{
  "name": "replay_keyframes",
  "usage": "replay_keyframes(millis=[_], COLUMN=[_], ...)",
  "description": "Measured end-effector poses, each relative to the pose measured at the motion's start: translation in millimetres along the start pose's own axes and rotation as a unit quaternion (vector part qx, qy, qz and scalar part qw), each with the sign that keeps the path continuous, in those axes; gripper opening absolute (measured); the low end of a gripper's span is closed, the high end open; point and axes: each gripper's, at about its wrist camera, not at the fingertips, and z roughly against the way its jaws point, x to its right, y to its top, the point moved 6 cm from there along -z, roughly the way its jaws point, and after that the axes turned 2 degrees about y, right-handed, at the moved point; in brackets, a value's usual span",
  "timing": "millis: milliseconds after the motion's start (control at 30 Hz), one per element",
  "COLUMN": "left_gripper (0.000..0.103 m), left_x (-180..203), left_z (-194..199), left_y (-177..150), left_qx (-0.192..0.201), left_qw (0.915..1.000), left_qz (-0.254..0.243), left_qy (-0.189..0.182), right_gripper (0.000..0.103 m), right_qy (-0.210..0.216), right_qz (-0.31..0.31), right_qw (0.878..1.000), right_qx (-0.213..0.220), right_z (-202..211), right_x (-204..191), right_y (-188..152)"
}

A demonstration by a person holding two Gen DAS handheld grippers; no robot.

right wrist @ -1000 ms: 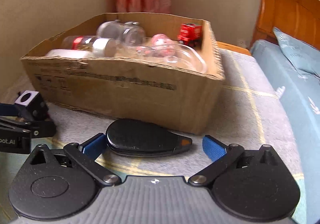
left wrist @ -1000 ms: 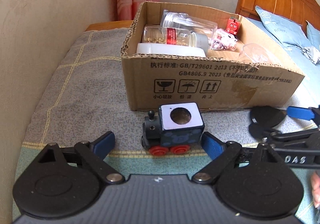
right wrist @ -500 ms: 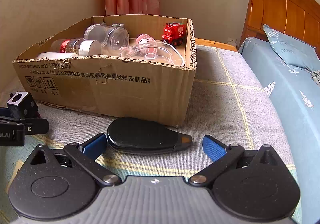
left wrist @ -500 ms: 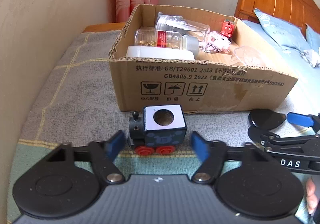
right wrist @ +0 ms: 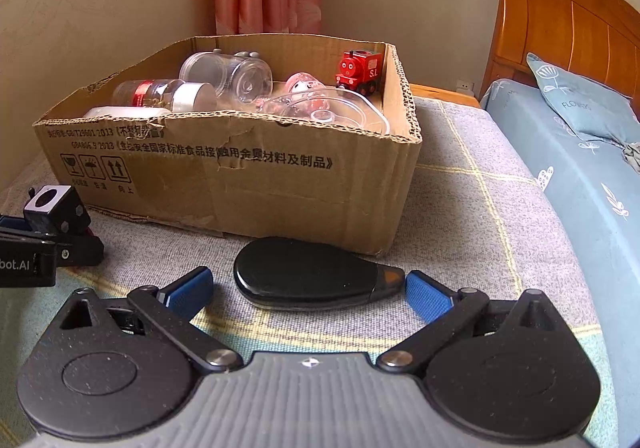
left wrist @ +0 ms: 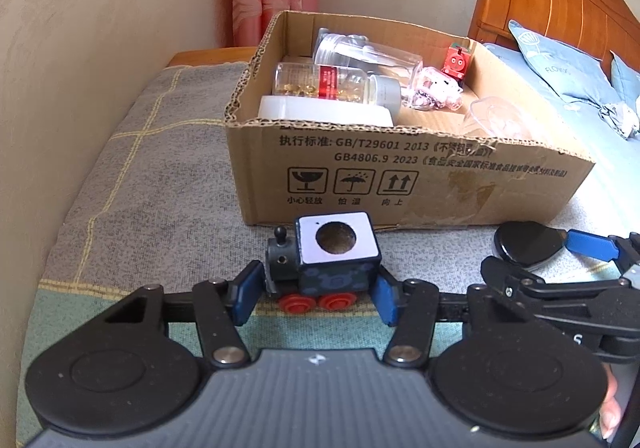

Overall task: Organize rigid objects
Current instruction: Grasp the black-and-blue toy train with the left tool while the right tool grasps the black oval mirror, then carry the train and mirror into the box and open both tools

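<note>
Lower centre of left view: left gripper (left wrist: pixel 314 294) jaws clamped on toy train (left wrist: pixel 326 262), on bed before box (left wrist: pixel 400 175). Right gripper (right wrist: pixel 308 294) jaws spread around black case (right wrist: pixel 308 280), not touching.

Home bedroom — wooden headboard (right wrist: pixel 568 19), pillow (right wrist: pixel 580 103)
</note>
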Motion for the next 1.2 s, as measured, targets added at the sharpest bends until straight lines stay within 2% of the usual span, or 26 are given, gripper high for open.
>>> replay_keyframes(millis=[233,333,467,633,833,1033,1200], left_gripper=[0.056,0.055,0.055,0.055,0.055,0.055,0.055], left_x=[1.0,1.5,2.0,3.9,8.5,18.9,35.3], left_z=[-0.8,0.6,2.7,11.1,32.7,57.3,71.3], left_y=[1.1,2.5,3.9,2.5,6.0,22.6,53.6], left_qx=[0.002,0.005,0.002,-0.005,-0.002,0.007,0.025], left_qw=[1.0,0.9999,0.9997,0.9988,0.9975,0.995,0.9911], left_qz=[-0.004,-0.012,-0.023,-0.046,-0.067,-0.09,-0.113], left_qy=[-0.002,-0.001,-0.003,-0.013,-0.022,-0.042,-0.066], right_gripper=[0.102,0.093,0.093,0.093,0.093,0.093,0.093], right_qy=[0.001,0.006,0.009,0.036,0.061,0.089,0.105], right_qz=[0.004,0.009,0.014,0.022,0.062,0.086,0.09], right_qw=[1.0,1.0,1.0,0.999,0.996,0.992,0.99], right_qx=[-0.004,-0.006,-0.016,-0.027,-0.026,-0.023,-0.002], right_z=[-1.2,1.3,2.9,11.8,35.3,61.3,80.0], right_x=[-0.9,-1.0,1.6,4.3,8.7,18.7,28.0], right_y=[2.0,3.8,4.4,4.6,8.0,18.0,32.7])
